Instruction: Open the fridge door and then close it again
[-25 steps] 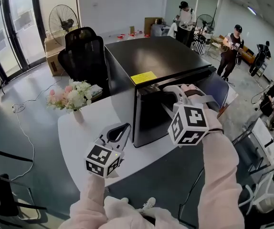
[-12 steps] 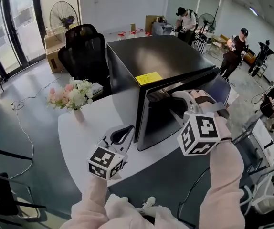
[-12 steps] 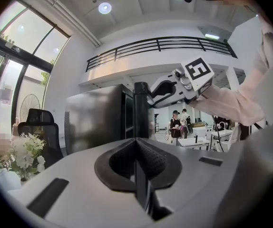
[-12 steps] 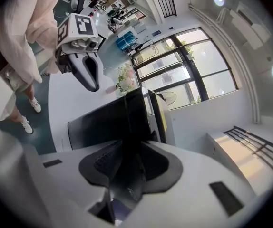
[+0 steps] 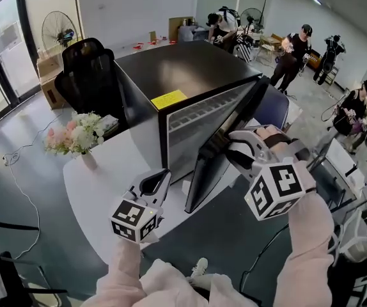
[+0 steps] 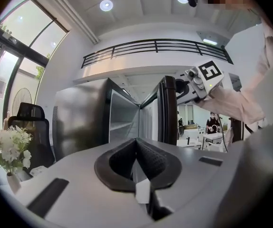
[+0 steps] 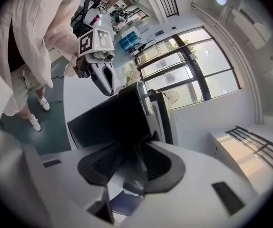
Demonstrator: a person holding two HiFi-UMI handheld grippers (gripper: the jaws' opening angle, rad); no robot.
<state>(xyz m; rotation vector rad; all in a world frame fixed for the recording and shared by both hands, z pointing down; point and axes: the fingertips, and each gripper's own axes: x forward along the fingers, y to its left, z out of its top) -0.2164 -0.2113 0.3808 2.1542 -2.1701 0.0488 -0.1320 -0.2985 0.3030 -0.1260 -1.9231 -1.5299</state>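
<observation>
Door (image 5: 225, 152) has swung out a long way since a second ago: then only cracked at the front of the fridge (image 5: 190, 75), now about halfway open, free edge pointing toward the person. The right gripper (image 5: 236, 147) came out with it, away from the fridge front. Its jaws have just been opening a little. The door's top free edge sits between them and the pads look to lie against it, so I read that as a hold on the door rather than a let-go. Jaws fairly wide, door edge is thick.

Left gripper (image 5: 160, 179) hangs over the table (image 5: 100, 178) just off the fridge's front left corner. Jaws together, nothing in them, touching nothing.

For the task: the opening half looks mostly done. Judgement: a bit more swing or a stop here, then push the door back to the fridge front. With the jaws loosened, the edge could slip out on the return.

Fridge: small, black, boxy, standing on the white round table, top glossy with a yellow label (image 5: 169, 98) near the front edge. Hinge is on the fridge's far right side. Inside shows pale, with wire shelves (image 5: 199, 117), no contents that I can see. Door is a dark slab, upright, bottom corner over the table rim.

Flowers (image 5: 75, 133) in a vase stand left of the fridge, well apart from both grippers.
</observation>
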